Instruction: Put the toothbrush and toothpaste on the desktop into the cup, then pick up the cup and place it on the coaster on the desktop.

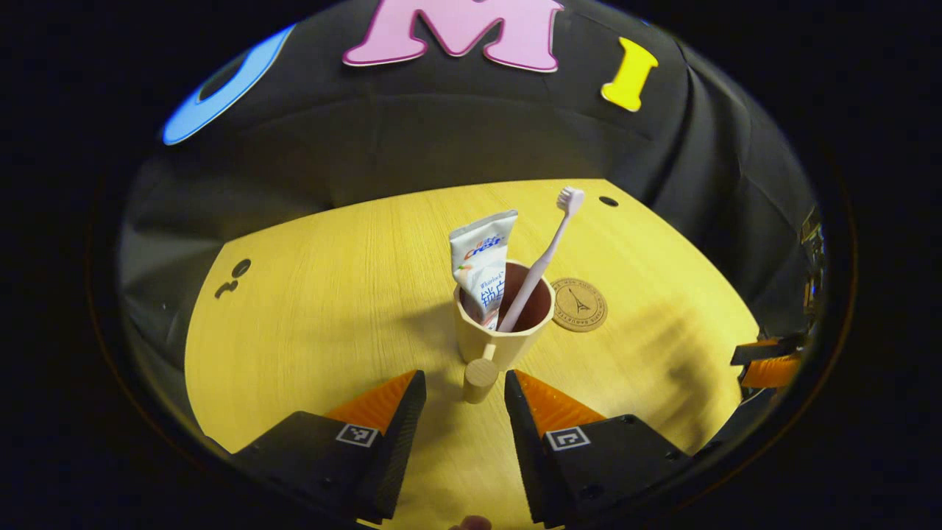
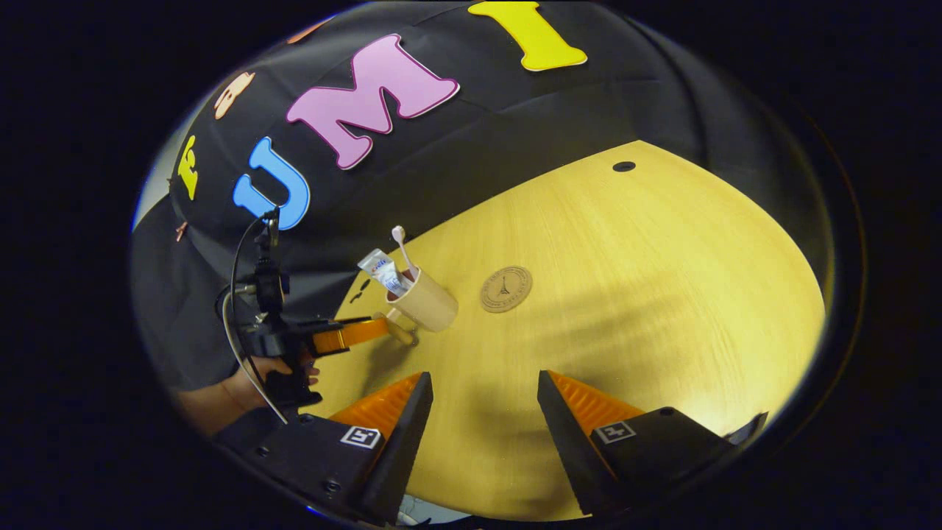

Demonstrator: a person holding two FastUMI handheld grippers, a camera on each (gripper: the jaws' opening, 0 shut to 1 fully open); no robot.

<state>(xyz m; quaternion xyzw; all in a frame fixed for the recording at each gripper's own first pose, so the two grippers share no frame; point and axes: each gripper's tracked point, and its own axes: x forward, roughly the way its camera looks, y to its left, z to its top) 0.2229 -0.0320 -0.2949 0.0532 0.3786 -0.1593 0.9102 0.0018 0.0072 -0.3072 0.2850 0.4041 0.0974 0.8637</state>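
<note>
The cup [image 1: 505,324] stood upright near the middle of the yellow surface [image 1: 331,309], with the toothpaste [image 1: 482,269] and the toothbrush [image 1: 541,258] already standing in it, the tube leaning to one side and the brush slanting the other way with its bristles uppermost. So the loading part looked finished, and what remained, as I judged it, was the lift over to the coaster [image 1: 579,305].

The left claw [image 1: 465,390] was plainly the nearer one. It pointed straight at the cup, its two fingers spread wide and gripping nothing, and the cup's stubby handle [image 1: 480,379] stuck out toward it, sitting in the gap between the fingertips without touching either as far as I could tell. In the right gripper view that same left claw [image 2: 379,327] reached in from the side, held by a hand [image 2: 276,372], its tip right at the handle.

The right claw [image 2: 484,390] hung well back from the cup, fingers parted and empty, with bare surface ahead of it.

The coaster lay flat just beside the cup, on the side away from the left claw's handle approach and a little beyond it. The move to come seemed short: close on the handle, raise, and carry the cup sideways onto the disc, keeping it level so the tall brush would not tip out.
</note>
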